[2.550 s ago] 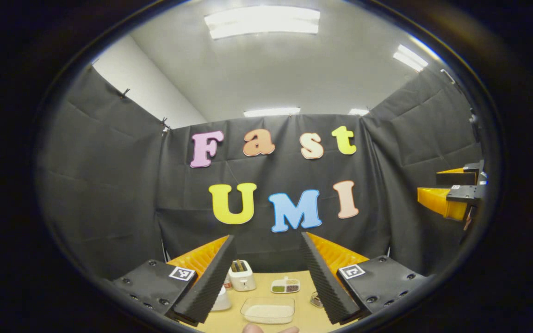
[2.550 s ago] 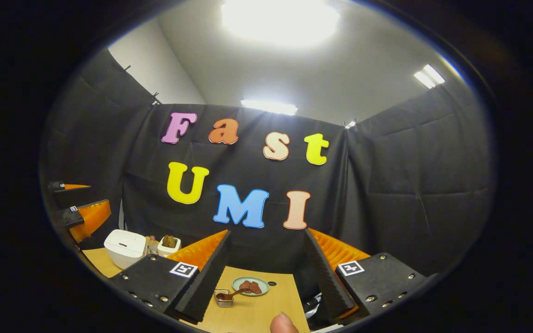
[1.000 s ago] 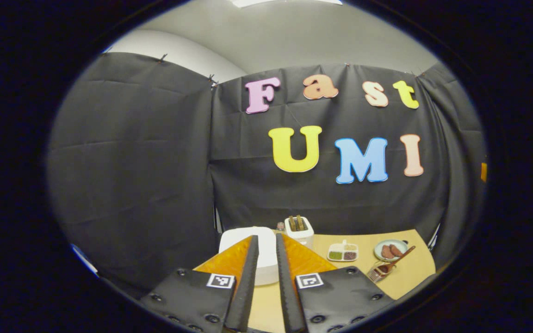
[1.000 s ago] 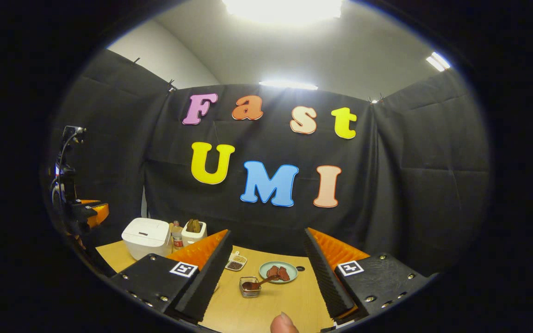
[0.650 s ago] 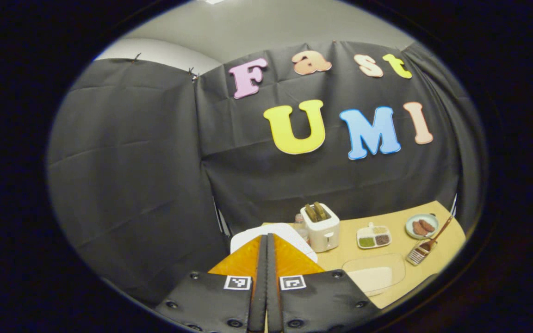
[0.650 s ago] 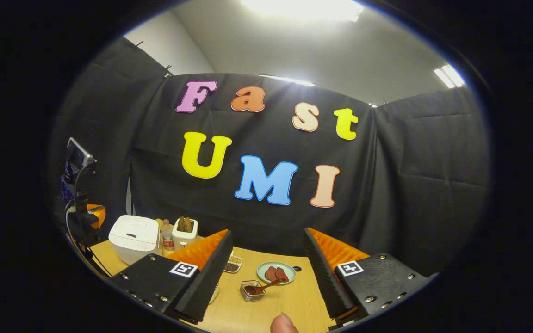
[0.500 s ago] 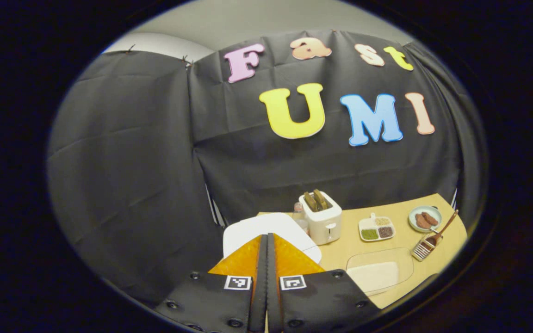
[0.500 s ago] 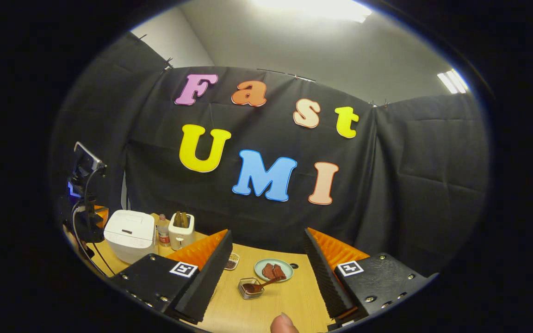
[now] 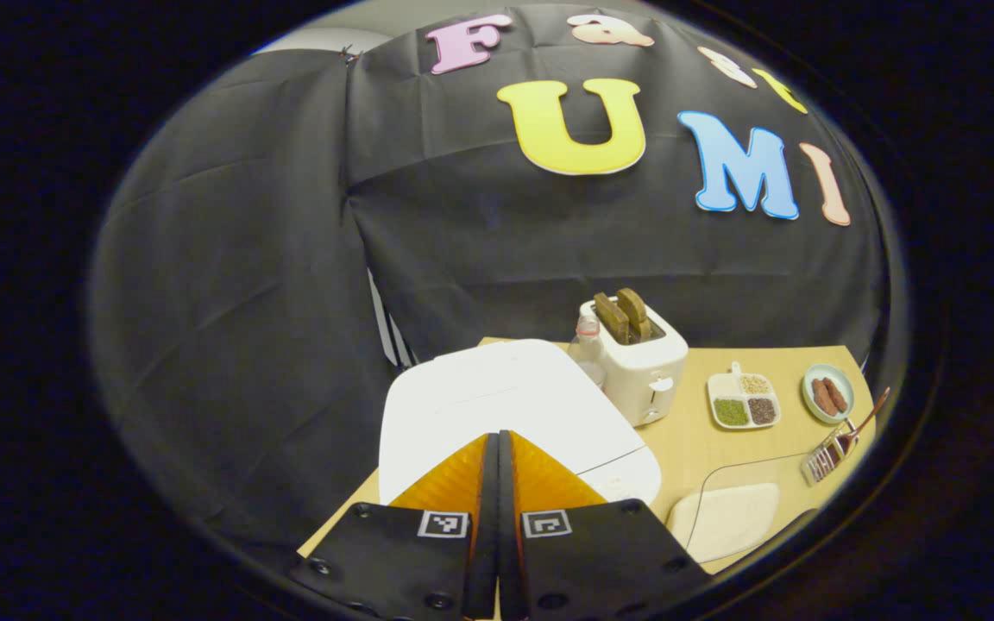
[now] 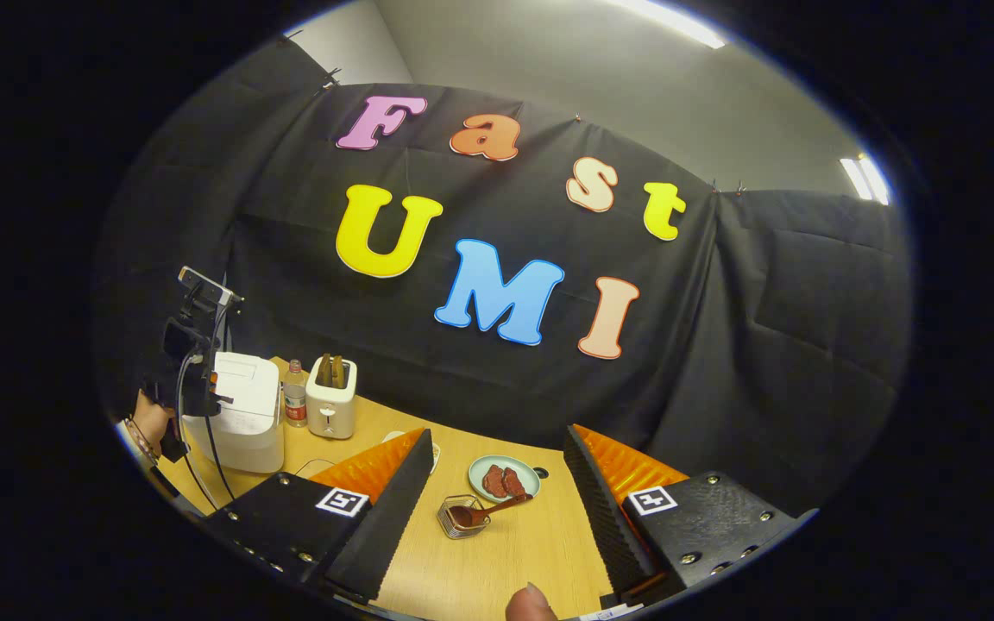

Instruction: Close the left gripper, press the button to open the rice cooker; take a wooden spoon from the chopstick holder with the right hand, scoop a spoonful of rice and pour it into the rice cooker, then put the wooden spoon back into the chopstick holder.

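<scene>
In the left gripper view, the left gripper (image 9: 498, 448) sits nearest, its two fingers pressed flat together with nothing between them, tips poised over the front part of the white rice cooker (image 9: 497, 405). The cooker's lid is down. Whether the tips actually touch the lid or its button is hard to say from this angle. Just to the right of the fingers lies a clear tray of rice (image 9: 726, 517) on the wooden table (image 9: 695, 440). Beyond the cooker, a small bottle (image 9: 588, 341) stands against a white toaster (image 9: 639, 362) with two brown slices sticking up. Further right come a divided dish of grains (image 9: 743, 401), a round plate of sausages (image 9: 827, 392), and the chopstick holder (image 9: 825, 457) with the wooden spoon (image 9: 864, 423) leaning out of it.

Over to the right gripper view: the right gripper (image 10: 497, 496) has its fingers spread wide apart, empty, hovering above the table. A fingertip (image 10: 530, 604) of the person peeks in at the bottom edge. Between the fingers, a little way ahead, sits the chopstick holder with the spoon's bowl resting in it and the handle pointing toward the plate just behind. Far to the left stands the rice cooker, with the other gripper's dark body, cable and the hand (image 10: 150, 423) holding it right at the cooker's near side.
</scene>
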The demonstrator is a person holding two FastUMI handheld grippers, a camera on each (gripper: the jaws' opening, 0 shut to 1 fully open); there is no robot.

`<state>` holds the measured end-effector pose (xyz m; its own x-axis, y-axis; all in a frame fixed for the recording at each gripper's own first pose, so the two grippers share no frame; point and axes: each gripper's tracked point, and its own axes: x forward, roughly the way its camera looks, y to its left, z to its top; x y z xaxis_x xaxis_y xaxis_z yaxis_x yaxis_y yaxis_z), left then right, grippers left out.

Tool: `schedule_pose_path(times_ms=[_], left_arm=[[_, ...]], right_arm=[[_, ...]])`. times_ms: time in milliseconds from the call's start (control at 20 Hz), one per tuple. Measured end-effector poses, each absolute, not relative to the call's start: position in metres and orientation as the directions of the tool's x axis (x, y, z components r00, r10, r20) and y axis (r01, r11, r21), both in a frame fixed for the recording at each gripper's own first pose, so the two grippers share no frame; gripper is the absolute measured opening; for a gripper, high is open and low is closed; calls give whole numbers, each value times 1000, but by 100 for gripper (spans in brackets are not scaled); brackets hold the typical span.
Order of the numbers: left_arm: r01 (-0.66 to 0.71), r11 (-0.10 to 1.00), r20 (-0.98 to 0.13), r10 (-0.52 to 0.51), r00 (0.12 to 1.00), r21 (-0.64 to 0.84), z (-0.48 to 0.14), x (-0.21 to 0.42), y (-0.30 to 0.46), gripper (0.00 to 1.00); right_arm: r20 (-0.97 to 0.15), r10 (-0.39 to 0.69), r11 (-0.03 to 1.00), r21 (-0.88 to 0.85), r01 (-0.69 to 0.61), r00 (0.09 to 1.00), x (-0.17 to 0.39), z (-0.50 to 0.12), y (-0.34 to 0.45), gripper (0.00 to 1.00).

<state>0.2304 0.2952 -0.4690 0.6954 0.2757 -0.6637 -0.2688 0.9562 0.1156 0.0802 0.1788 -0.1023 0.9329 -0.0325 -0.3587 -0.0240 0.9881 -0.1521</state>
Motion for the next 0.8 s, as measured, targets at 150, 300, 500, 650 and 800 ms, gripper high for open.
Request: schedule_pose_path(times_ms=[150,300,500,650,800], left_arm=[[-279,952,-676,289,678,127,-487,235,297,9],[-281,955,-735,255,629,92,-515,228,288,7],[-298,950,-718,270,642,90,-515,232,291,9],[-317,947,-747,244,618,48,-520,234,293,7],[-318,948,-757,219,615,15,-506,234,297,9]], right_arm=[[-370,-48,985,-171,-17,928,78,-107,178,94],[-377,-51,984,-178,-18,925,77,-110,178,94],[-385,-51,987,-162,-14,922,72,-112,178,94],[-382,-58,989,-147,1,922,64,-110,173,94],[-385,-67,992,-123,20,920,54,-109,169,93]])
